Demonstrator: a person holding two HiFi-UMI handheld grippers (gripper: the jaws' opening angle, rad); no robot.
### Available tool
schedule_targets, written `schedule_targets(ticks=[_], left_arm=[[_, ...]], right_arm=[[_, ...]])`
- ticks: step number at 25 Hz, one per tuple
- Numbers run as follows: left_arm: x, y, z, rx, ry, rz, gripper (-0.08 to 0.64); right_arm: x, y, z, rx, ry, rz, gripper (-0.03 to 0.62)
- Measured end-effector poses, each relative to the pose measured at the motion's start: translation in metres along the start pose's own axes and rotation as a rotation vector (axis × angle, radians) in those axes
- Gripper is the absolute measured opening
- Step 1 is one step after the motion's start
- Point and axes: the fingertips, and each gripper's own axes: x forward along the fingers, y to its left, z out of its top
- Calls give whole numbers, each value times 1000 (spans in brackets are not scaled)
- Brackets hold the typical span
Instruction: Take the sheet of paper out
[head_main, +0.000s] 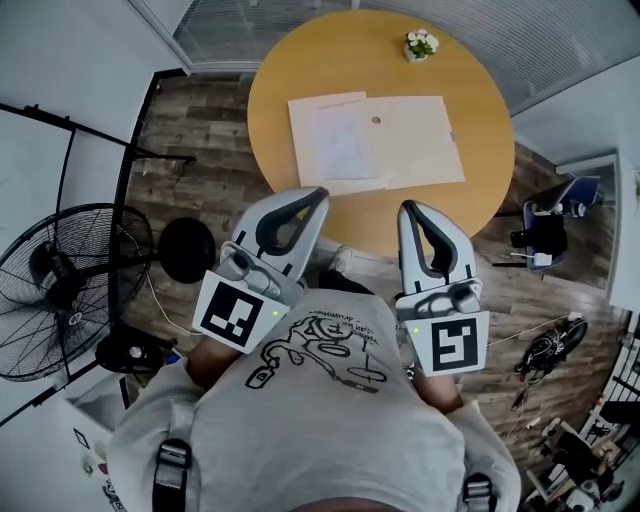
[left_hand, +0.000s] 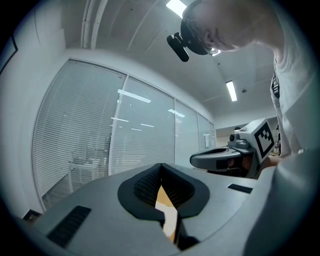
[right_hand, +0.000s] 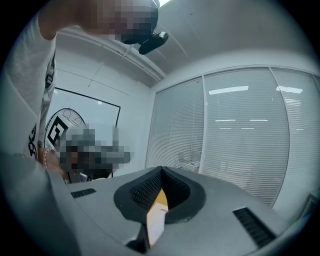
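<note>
We judge approach step: left tongs (head_main: 308, 197) and right tongs (head_main: 411, 210) at table (head_main: 300, 60) edge, both closed, empty (nothing pinched). Next we need jaws opened, envelope (head_main: 420, 140) pinned, sheet (head_main: 335, 140) gripped.

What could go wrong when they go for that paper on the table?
The left tongs and right tongs are shut; unless opened, they would likely just shove the sheet. The sheet lies flat on the table, so its thin edge may be hard to pinch. The envelope might slide along with it.
</note>
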Motion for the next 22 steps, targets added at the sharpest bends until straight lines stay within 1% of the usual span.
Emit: schedule_targets(ticks=[13, 19, 22], left_arm=[[51, -16, -3, 7, 1, 6, 20], [86, -30, -7, 9, 16, 22, 20], [93, -30, -11, 10, 16, 31, 20]], right_arm=[[2, -53, -6, 7, -4, 5, 8], [-1, -92, -10, 19, 0, 17, 8], [2, -99, -13, 19, -2, 25, 8]])
